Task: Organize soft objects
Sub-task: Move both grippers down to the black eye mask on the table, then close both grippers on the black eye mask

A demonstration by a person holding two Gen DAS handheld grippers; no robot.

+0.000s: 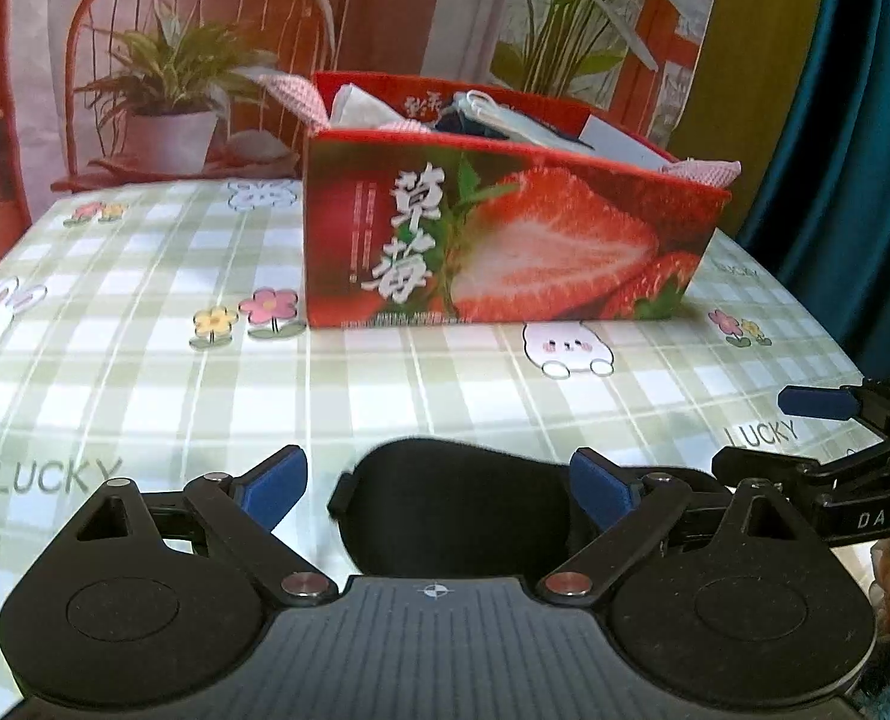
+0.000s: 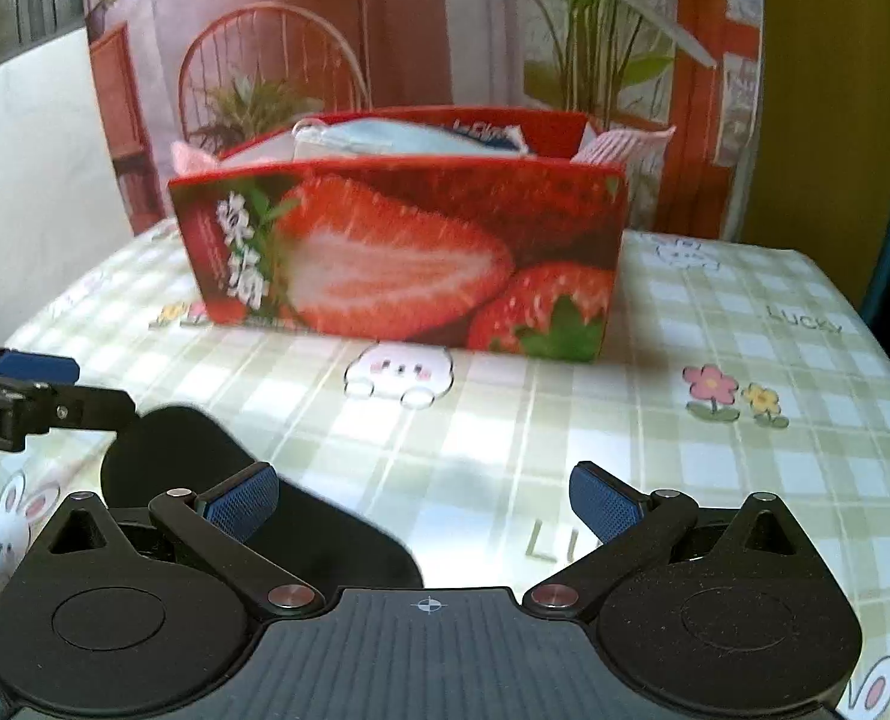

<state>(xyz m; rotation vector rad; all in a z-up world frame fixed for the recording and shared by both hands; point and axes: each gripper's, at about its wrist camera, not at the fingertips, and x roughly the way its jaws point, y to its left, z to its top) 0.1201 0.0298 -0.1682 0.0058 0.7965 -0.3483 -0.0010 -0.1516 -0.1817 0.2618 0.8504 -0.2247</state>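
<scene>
The left gripper (image 1: 439,489) hovers low over the surface (image 1: 145,396), which is covered by a green checked cloth printed with rabbits and flowers. Its jaws stand wide apart and hold nothing. A black eye mask (image 1: 451,510) lies flat on the cloth in the gap between them; one blue pad (image 1: 601,495) overlaps the mask's edge in the picture, though whether it touches cannot be told, and the other pad sits clear of the mask on the opposite side.

The right gripper (image 2: 424,504) is just beside the left one, also low over the cloth. Its jaws are spread wide as well and grip nothing; bare cloth shows between them. In its own view the eye mask (image 2: 217,480) lies off toward the left, partly under one blue pad (image 2: 241,507), with the left gripper's fingers (image 2: 37,367) reaching in from the frame's edge above the mask.

Farther back, near the middle of the surface, stands a red box (image 1: 505,240) printed with strawberries, well apart from the mask. It is open at the top and already holds soft things: a pink checked cloth (image 1: 295,96) draped over the rim, a pale blue face mask (image 2: 397,138) and some white pieces.
</scene>
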